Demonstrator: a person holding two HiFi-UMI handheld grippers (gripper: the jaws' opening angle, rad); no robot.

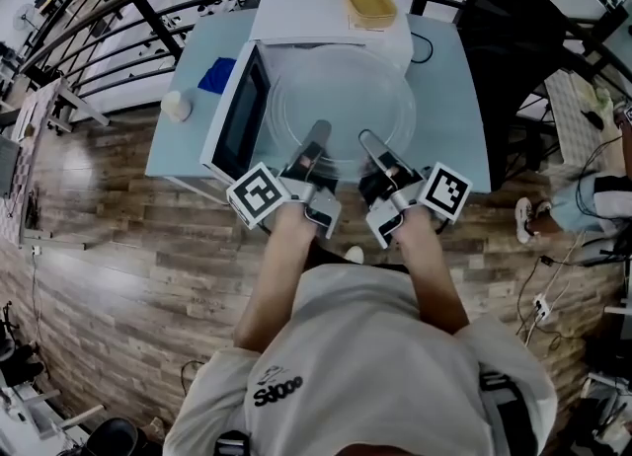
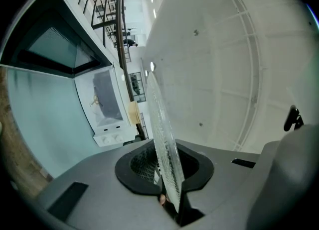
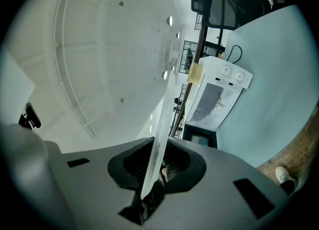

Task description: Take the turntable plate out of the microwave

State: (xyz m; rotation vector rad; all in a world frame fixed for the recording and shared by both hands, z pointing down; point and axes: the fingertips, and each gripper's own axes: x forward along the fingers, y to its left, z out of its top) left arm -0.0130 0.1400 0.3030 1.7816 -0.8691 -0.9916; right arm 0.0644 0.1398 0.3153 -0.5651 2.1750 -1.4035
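The clear glass turntable plate is held roughly level in front of the white microwave, whose door stands open to the left. My left gripper is shut on the plate's near rim at the left. My right gripper is shut on the near rim at the right. In the left gripper view the ribbed plate edge runs between the pads of the left gripper. The right gripper view shows the same edge pinched in the right gripper, with the microwave beyond.
The microwave stands on a light blue table. A yellow bowl sits on top of it. A blue cloth and a white cup lie at the table's left. A black chair and a person's shoe are at the right.
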